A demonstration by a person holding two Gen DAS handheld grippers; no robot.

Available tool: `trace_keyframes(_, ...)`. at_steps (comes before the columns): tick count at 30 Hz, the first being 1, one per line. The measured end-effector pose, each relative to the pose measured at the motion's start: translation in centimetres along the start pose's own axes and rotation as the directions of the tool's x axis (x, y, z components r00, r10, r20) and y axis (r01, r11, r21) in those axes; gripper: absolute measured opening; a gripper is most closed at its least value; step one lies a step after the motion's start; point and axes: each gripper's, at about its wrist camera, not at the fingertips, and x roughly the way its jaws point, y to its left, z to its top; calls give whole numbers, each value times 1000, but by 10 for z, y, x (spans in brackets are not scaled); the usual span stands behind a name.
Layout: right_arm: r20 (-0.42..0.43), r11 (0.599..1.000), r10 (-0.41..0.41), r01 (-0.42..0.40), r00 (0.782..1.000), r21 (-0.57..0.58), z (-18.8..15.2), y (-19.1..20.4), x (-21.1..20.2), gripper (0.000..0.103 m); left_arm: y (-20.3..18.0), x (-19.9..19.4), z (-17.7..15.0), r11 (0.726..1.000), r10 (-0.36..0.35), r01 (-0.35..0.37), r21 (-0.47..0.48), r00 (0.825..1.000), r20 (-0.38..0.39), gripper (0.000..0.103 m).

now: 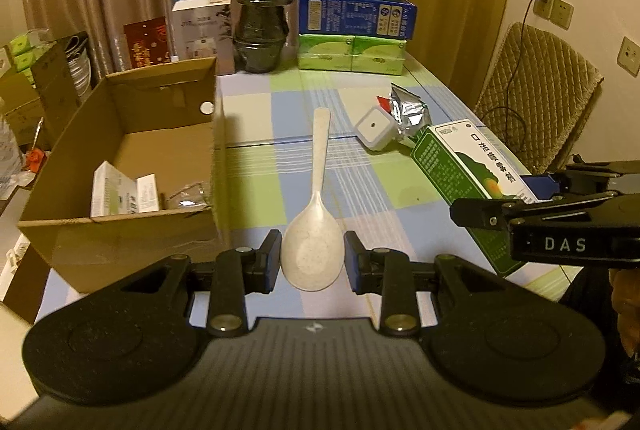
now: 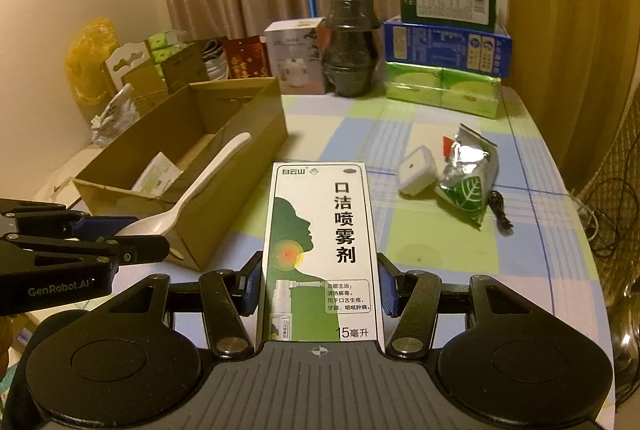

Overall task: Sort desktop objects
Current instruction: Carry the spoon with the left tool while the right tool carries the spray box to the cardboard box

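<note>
One spoon (image 1: 311,230) sits clamped in the left hand-held gripper (image 1: 311,262), one spray box (image 2: 322,250) in the right hand-held gripper (image 2: 318,288)

Speckled matt plastic spoon (image 1: 312,230); crinkled foil pouch (image 1: 408,108)

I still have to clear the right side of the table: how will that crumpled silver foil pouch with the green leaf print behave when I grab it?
The crumpled silver foil pouch will probably be floppy and crush between the jaws, since it is already creased. Its shiny film looks slippery. It seems light and may drag against the small white square box beside it.
</note>
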Motion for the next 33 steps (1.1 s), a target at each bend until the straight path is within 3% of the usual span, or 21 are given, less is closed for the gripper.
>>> trace_keyframes(13, 8, 998, 34, -34, 999, -44, 6, 23, 3, 52, 29, -20, -10, 998, 56, -56, -35, 998, -1, 28)
trace_keyframes(33, -11, 972, 164, -164, 986, -169, 39, 103, 45, 52, 104, -42, -6, 973, 209, -207, -100, 978, 7, 28)
